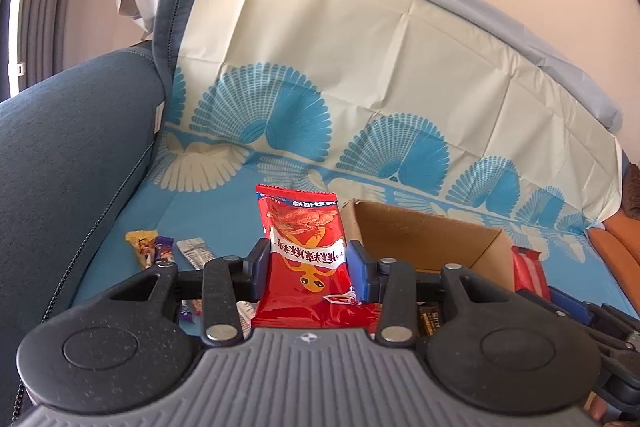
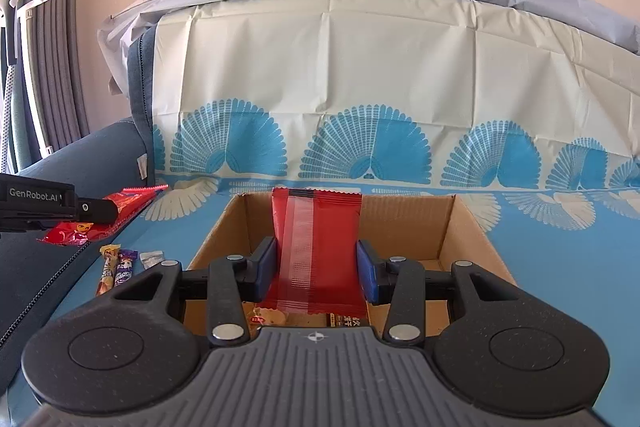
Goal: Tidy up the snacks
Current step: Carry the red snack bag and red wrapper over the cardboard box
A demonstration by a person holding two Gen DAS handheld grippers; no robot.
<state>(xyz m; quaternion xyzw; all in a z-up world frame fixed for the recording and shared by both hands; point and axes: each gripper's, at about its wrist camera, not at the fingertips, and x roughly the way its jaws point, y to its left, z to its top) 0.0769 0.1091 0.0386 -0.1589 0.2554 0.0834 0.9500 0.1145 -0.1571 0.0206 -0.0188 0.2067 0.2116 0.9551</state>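
A dark blue sofa (image 2: 100, 151) is standing against a peach wall, and a blue and cream sheet with fan prints (image 2: 360, 87) is lying over its seat and backrest. An open cardboard box (image 2: 472, 239) is sitting on the sheet toward the middle of the seat, with a few wrapped snacks showing on its floor at the near side.

Near the left edge of the seat, beside the sofa's armrest, three small snacks are lying side by side: a yellow stick pack (image 2: 107, 267), a purple stick pack (image 2: 125, 265) and a small silver packet (image 2: 152, 259). Nothing is standing between them and the box.

The left gripper (image 1: 308, 269) is clenching a red snack bag with a lobster print (image 1: 304, 247), which is standing upright between its blue pads, to the left of the box's near left corner. In the right wrist view the same gripper is reaching in from the left edge, the bag sticking out of it above the armrest side of the seat.

The right gripper (image 2: 318, 269) is grasping a red wrapper with a clear seam strip (image 2: 320, 247), upright between its pads, and is hovering over the near part of the open box.
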